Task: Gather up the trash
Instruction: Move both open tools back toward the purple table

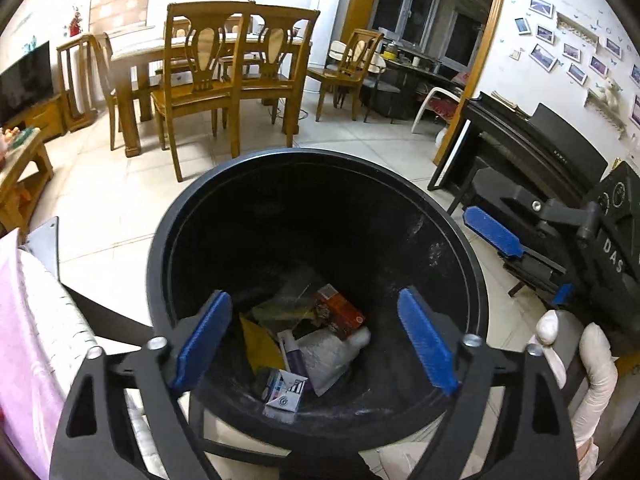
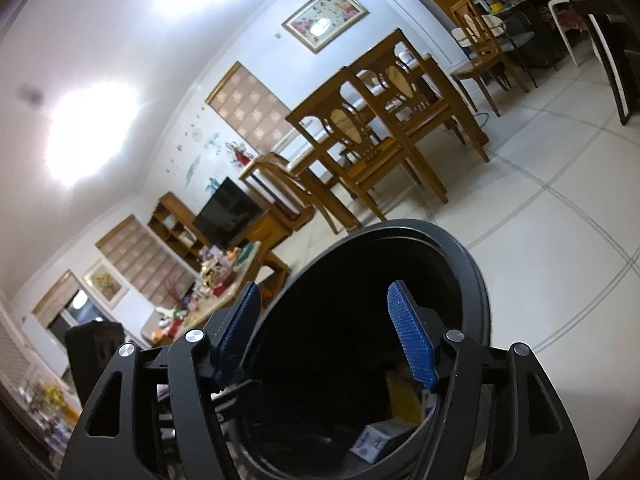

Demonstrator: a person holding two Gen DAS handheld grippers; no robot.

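A black round trash bin (image 1: 168, 240) stands on the tiled floor right below my left gripper (image 1: 316, 340), which is open and empty above its mouth. Inside lie a white and blue carton (image 1: 286, 394), an orange box (image 1: 340, 310), a yellow wrapper (image 1: 260, 344) and a white bag (image 1: 328, 356). My right gripper (image 1: 524, 264) shows at the right of the left wrist view, held by a white-gloved hand (image 1: 596, 368). In the right wrist view it (image 2: 324, 336) is open and empty, its jaws straddling the bin's rim (image 2: 476, 280). The carton (image 2: 374, 440) shows there too.
A wooden dining table with chairs (image 1: 212, 80) stands behind the bin. A black piano (image 1: 532, 152) is at the right. A pink cloth (image 1: 24, 320) lies at the left. A cluttered low table (image 2: 216, 292) and a TV (image 2: 228, 212) stand further left.
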